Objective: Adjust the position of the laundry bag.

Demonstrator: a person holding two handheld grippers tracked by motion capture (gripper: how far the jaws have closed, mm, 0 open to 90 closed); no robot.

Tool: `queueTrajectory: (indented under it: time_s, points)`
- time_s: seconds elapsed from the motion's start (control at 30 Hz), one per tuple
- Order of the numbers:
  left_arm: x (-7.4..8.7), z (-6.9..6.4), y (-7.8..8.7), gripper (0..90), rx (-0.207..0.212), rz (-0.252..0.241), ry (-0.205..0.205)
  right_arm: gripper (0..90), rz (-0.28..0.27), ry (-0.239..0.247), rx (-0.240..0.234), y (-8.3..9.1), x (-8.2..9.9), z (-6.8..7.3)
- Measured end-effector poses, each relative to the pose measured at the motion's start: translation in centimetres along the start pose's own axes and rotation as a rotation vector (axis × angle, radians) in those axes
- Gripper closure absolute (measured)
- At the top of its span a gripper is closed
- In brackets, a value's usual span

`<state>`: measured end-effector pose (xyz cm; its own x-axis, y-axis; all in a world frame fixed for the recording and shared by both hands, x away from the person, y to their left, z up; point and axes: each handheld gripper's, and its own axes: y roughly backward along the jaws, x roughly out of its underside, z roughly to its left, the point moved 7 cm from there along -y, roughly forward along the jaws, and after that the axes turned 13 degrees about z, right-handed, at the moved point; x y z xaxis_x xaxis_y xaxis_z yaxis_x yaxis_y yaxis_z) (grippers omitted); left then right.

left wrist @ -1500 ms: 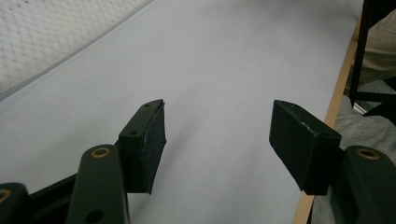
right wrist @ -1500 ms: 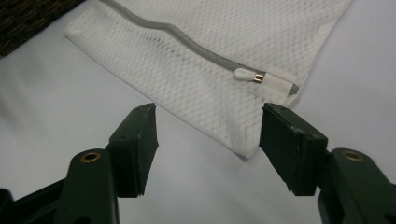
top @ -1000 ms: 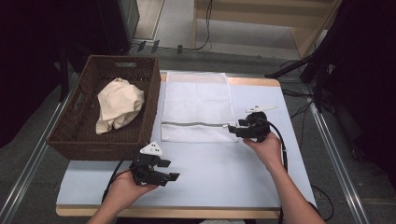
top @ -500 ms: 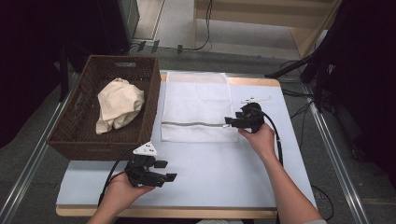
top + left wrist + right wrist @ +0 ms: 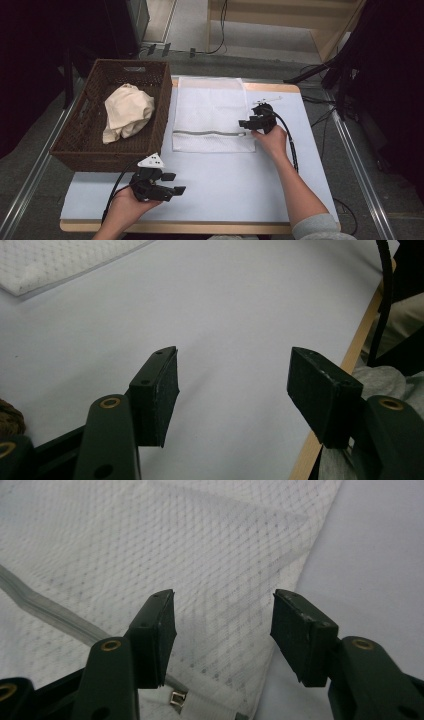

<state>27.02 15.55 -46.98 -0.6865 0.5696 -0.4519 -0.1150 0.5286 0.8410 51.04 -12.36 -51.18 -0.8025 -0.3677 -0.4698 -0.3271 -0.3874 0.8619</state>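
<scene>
A white mesh laundry bag (image 5: 210, 112) lies flat on the table, its grey zipper (image 5: 210, 133) running across near the front edge. My right gripper (image 5: 244, 125) hovers at the bag's right edge by the zipper's end and points left. Its jaws have just been closing a little but still stand open. In the right gripper view (image 5: 222, 630) the bag's mesh (image 5: 175, 545) and right hem lie beneath the gap, unpinched, with the metal zipper pull (image 5: 176, 698) below the left jaw. My left gripper (image 5: 175, 183) rests open near the front left with bare table between its jaws (image 5: 235, 385).
A brown wicker basket (image 5: 165, 107) stands at the table's left and holds a crumpled cream cloth (image 5: 127, 112). The white tabletop (image 5: 225, 185) has a wooden front edge (image 5: 360, 340). A corner of the mesh bag (image 5: 50, 260) shows far off in the left gripper view.
My right gripper has moved left and slightly away from me, from beside the bag onto its right edge. The left gripper has stayed put.
</scene>
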Motion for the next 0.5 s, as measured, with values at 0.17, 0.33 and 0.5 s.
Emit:
queueTrajectory:
  time_s: [0.17, 0.33, 0.5]
  points:
    - [0.1, 0.0, 0.0, 37.8, -0.004, -0.003, 0.004, 43.5, 0.008, -0.009, 0.011, -0.7, -0.3, -0.3]
    - [0.1, 0.1, -0.1, 37.8, -0.006, -0.003, 0.009, 45.1, -0.004, -0.019, 0.005, -1.2, -0.5, -0.4]
    - [0.1, 0.1, -0.1, 37.9, -0.01, 0.002, 0.01, 51.8, 0.004, 0.018, 0.005, -1.5, -0.4, 0.4]
